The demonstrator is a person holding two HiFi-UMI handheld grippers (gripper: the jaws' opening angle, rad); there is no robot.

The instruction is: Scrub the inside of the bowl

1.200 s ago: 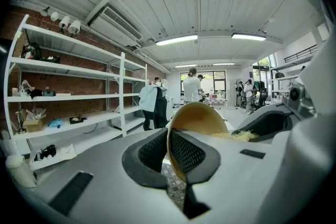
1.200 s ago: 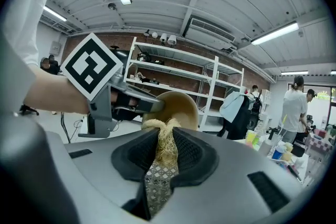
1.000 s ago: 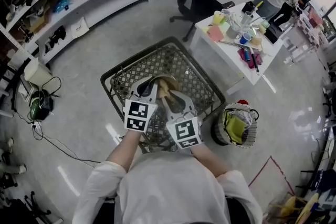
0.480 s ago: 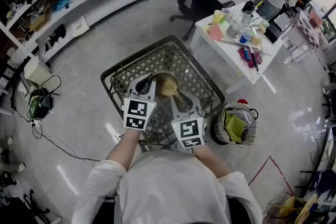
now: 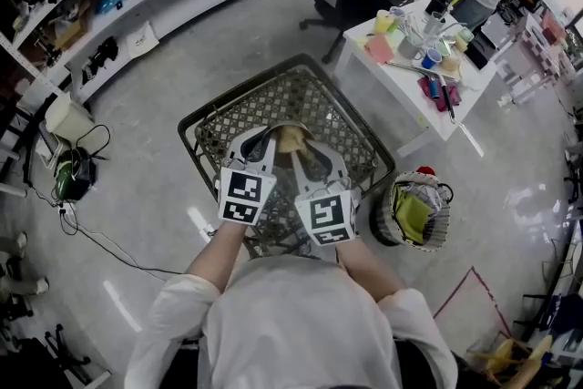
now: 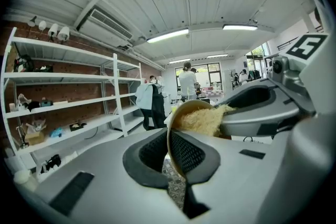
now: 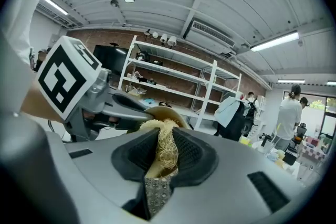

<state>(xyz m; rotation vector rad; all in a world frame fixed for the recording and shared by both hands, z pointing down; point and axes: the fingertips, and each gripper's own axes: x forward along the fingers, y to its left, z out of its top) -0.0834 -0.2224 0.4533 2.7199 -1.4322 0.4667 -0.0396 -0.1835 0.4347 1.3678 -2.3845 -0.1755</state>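
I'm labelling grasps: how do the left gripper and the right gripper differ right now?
The left gripper is shut on the thin hard rim of the tan bowl; the right gripper is shut on a pale fibrous scrubber. The left gripper holds its bowl on edge; the right gripper has its scrubber inside that bowl. Both hover over the mesh table.

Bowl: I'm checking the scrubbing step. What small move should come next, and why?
Probably sweep the fibrous scrubber round the inside of the bowl: the right gripper has it clamped in its jaws, it lies inside the bowl, and the left gripper grips the rim.
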